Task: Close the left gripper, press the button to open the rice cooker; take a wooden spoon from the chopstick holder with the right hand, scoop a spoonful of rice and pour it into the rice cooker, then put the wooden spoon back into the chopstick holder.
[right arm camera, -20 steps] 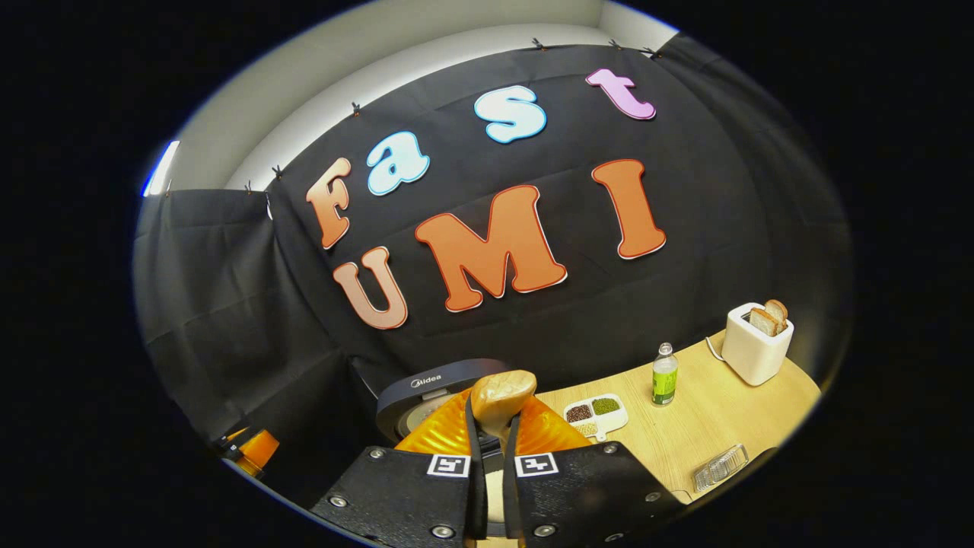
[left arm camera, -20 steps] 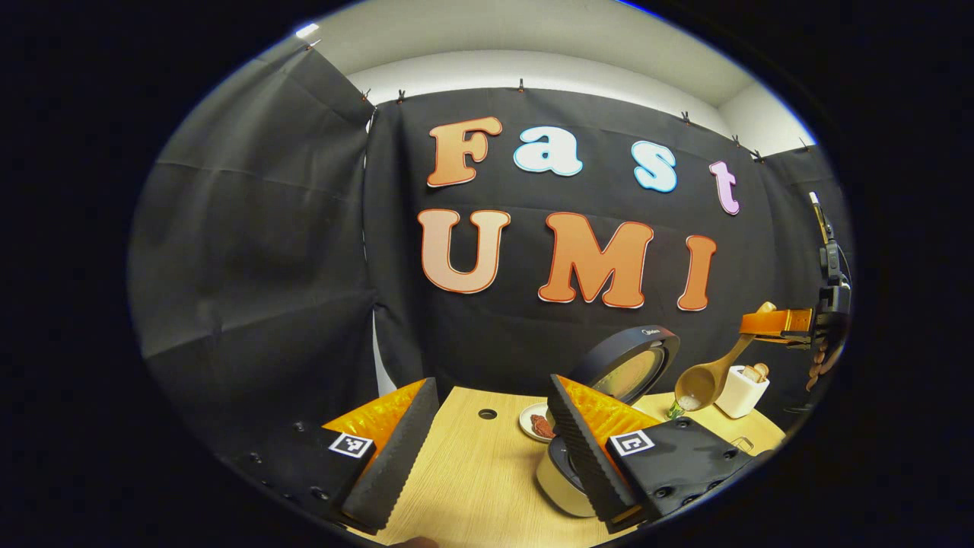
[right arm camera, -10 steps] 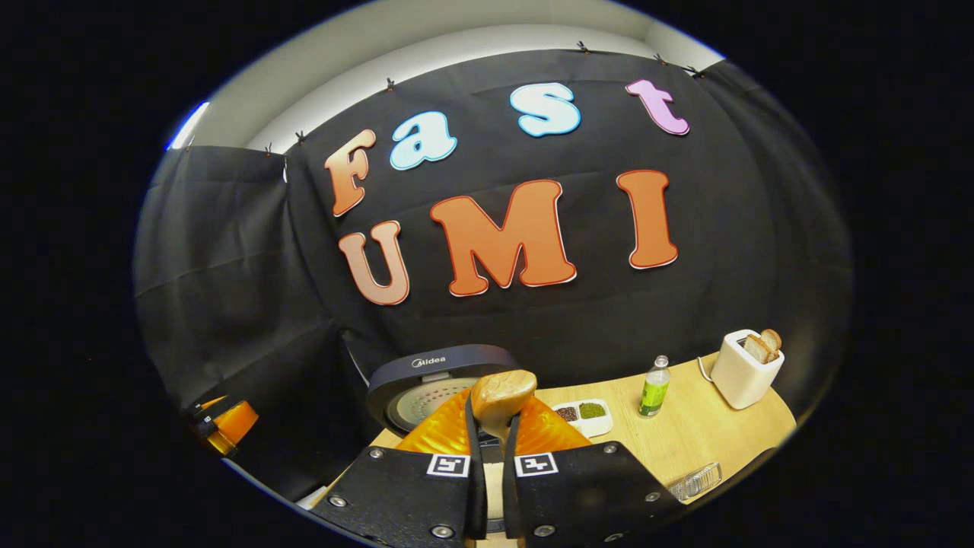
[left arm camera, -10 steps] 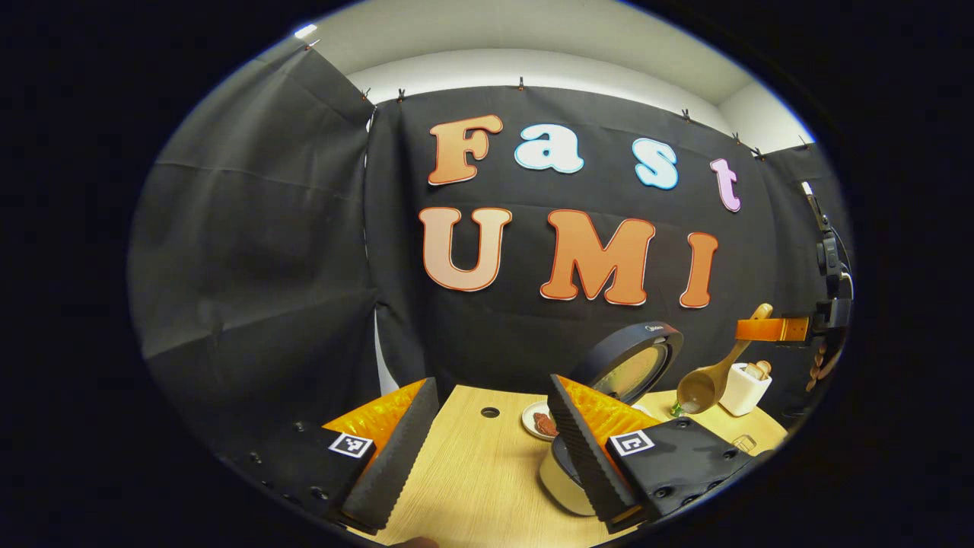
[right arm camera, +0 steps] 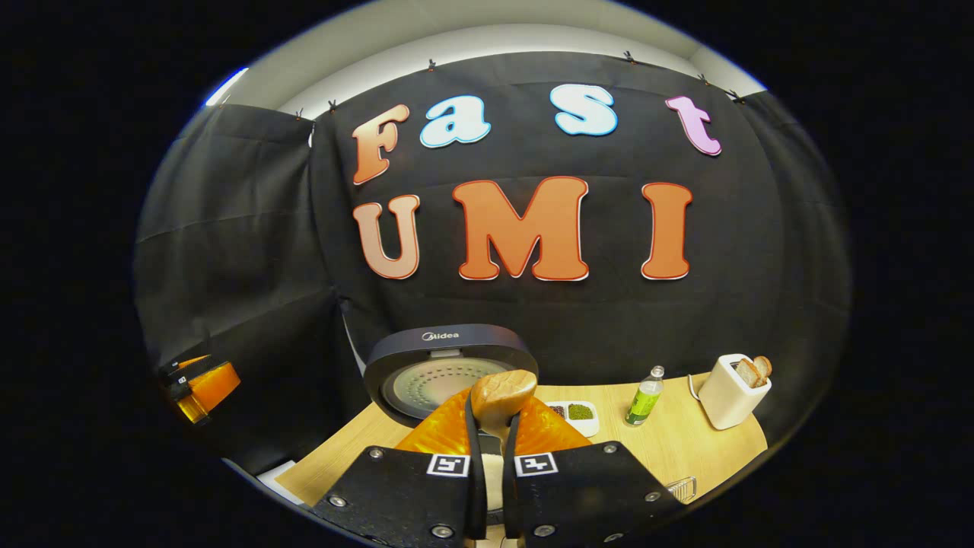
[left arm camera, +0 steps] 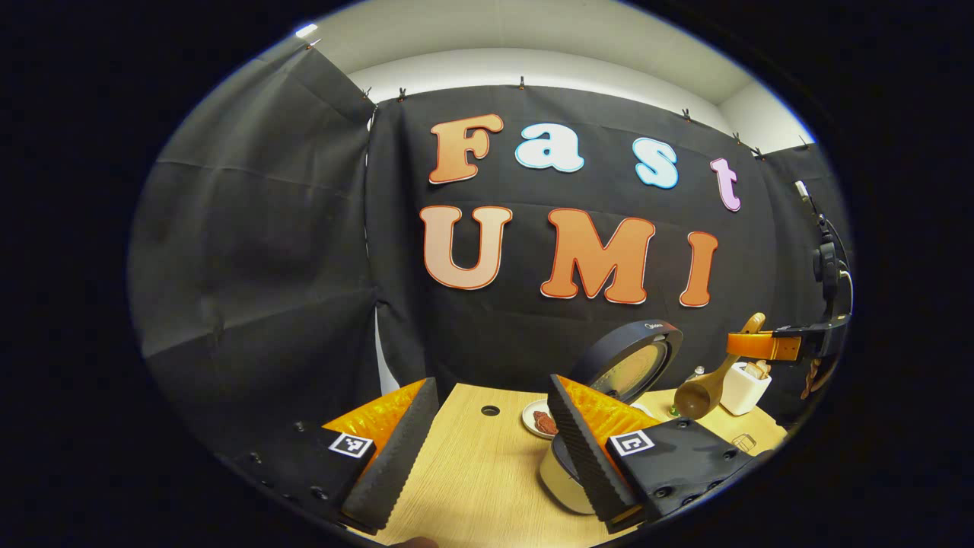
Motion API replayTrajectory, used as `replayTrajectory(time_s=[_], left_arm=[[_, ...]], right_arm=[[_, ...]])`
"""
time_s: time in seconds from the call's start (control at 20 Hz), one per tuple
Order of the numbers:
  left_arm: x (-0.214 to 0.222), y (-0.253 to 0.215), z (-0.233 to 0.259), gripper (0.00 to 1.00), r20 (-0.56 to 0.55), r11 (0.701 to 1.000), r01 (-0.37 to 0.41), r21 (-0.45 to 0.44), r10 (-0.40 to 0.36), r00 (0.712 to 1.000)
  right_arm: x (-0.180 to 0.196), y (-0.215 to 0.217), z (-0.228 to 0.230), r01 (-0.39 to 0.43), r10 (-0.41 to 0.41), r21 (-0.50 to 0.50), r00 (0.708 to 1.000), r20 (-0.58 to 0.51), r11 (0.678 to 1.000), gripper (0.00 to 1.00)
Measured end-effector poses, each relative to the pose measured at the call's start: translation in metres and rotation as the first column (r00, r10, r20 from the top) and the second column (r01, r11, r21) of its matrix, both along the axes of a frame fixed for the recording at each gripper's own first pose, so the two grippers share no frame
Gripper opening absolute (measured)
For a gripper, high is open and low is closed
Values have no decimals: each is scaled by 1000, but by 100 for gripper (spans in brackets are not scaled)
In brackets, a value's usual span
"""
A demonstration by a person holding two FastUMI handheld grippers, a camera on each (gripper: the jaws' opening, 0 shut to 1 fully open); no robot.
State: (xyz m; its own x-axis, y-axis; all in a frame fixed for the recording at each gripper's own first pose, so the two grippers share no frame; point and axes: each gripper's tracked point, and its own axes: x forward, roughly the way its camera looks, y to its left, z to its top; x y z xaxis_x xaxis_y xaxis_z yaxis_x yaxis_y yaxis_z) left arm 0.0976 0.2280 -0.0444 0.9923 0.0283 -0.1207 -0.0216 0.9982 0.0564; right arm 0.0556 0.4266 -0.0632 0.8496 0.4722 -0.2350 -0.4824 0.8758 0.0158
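The right gripper is clenched on the handle of the one light-brown wooden spoon; in the left gripper view the spoon's bowl hangs tilted over the far right of the table, beside the raised lid. The left gripper hovers with its fingers spread wide, grasping nothing. One pale wooden table carries everything. One cream rice cooker with a dark round lid stands open at the left. On the far right stands one white toaster holding two bread slices. Left of it is one clear bottle with a green label, then one white divided dish of beans. One small white plate lies behind the cooker.
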Motion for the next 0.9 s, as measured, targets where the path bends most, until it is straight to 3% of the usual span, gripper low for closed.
replayTrajectory(time_s=[0.15,0.4,0.65,0.9], left_arm=[[-3,1,-2,94,-6,1000,-2,0,2,1000],[-7,-2,-3,94,-5,1000,-5,-3,5,1000],[-6,-21,11,94,28,1000,-9,-5,9,1000],[-10,-54,19,94,64,999,-24,-39,26,998]], right_arm=[[-6,2,-3,-26,26,10,1000,-15,1000,7],[-6,-22,-1,13,-11,50,999,-38,999,7],[-1,-85,4,86,-81,96,995,-53,992,7],[11,-177,-3,201,-193,109,978,-81,974,7]])
